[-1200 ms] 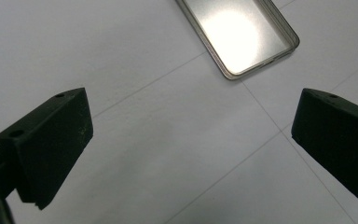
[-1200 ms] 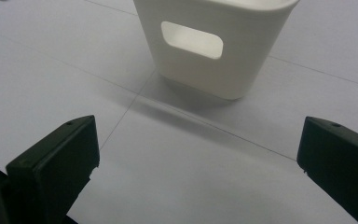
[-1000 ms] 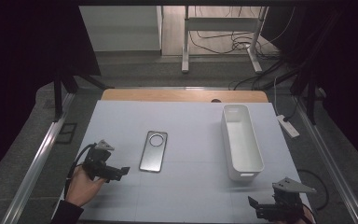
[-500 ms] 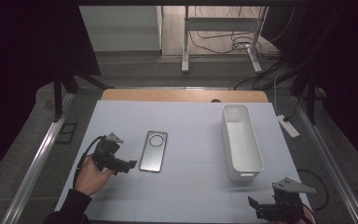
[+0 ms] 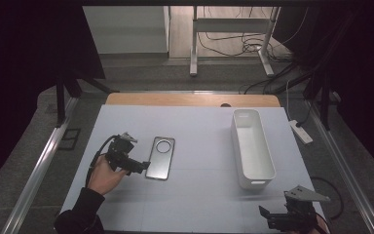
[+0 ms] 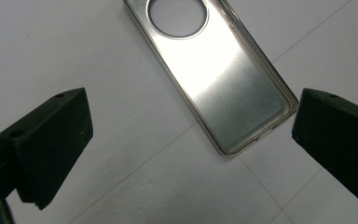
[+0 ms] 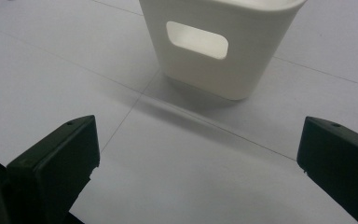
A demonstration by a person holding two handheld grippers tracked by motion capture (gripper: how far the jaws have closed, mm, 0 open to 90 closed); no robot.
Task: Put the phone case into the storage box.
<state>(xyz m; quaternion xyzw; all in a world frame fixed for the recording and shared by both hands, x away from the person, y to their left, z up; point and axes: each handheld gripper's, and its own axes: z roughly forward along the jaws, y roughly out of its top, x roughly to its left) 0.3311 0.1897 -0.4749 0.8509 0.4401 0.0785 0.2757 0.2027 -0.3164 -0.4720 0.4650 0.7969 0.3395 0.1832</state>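
Movement: since the earlier frames the left tongs [image 5: 145,166] have been carried forward and to the right across the worktop [image 5: 199,141], up to the phone case [image 5: 160,157]; the right tongs [image 5: 265,215] are unchanged in place.
Left tongs: held wide open, nothing gripped; the tips are seen just beside the near left edge of the phone case in the high view.
Phone case: silvery, with a round cut-out at its far end; it lies flat on the worktop, and its near end [image 6: 223,93] is seen between the two open jaws in the left gripper view.
Right tongs: open and empty, at the near right corner of the worktop.
Bin: a white bin [image 5: 252,146] stands right of centre, well apart from the phone case; its handle slot [image 7: 196,40] faces the right tongs.
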